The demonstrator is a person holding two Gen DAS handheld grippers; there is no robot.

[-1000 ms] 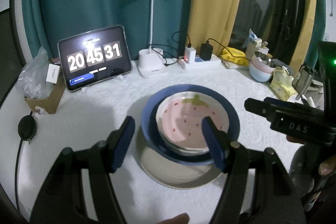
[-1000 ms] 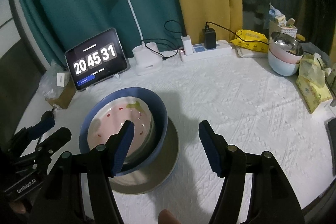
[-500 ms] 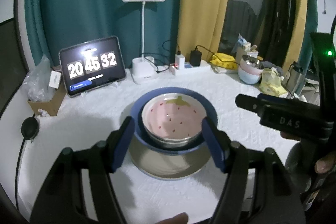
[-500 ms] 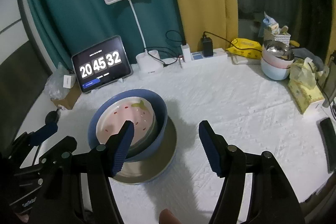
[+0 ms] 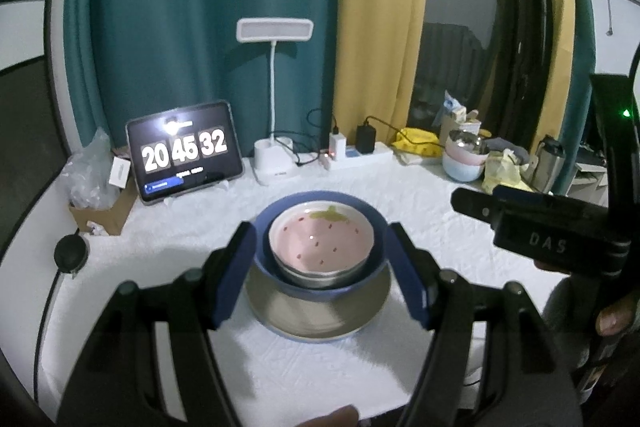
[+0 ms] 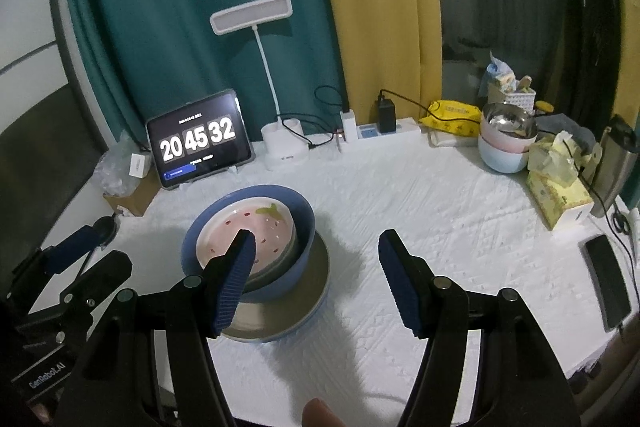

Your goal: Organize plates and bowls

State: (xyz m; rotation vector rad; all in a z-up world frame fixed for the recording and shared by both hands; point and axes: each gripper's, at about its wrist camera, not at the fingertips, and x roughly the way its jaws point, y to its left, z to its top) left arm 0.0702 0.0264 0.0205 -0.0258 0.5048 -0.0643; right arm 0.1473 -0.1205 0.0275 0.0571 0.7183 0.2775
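A pink strawberry bowl (image 5: pixel 321 242) sits in a metal bowl (image 5: pixel 320 277), nested in a blue bowl (image 5: pixel 374 219), all stacked on a grey plate (image 5: pixel 320 319) mid-table. The stack also shows in the right wrist view: pink bowl (image 6: pixel 264 227), blue bowl (image 6: pixel 306 223), plate (image 6: pixel 288 323). My left gripper (image 5: pixel 320 275) is open and empty, held back from the stack and above the table. My right gripper (image 6: pixel 316 281) is open and empty, to the right of the stack. The left gripper shows at the lower left of the right view (image 6: pixel 86 263).
A tablet clock (image 5: pixel 184 153), a desk lamp (image 5: pixel 274 31) and a power strip (image 5: pixel 360 155) stand along the back. Stacked bowls (image 6: pixel 506 139), a tissue box (image 6: pixel 558 195), a flask (image 6: pixel 612 167) and a phone (image 6: pixel 608 283) are at the right. A cardboard box (image 5: pixel 102 203) is at the left.
Both grippers have pulled back and up from the stack, staying open. The stack looks smaller and farther in both views and has not moved.
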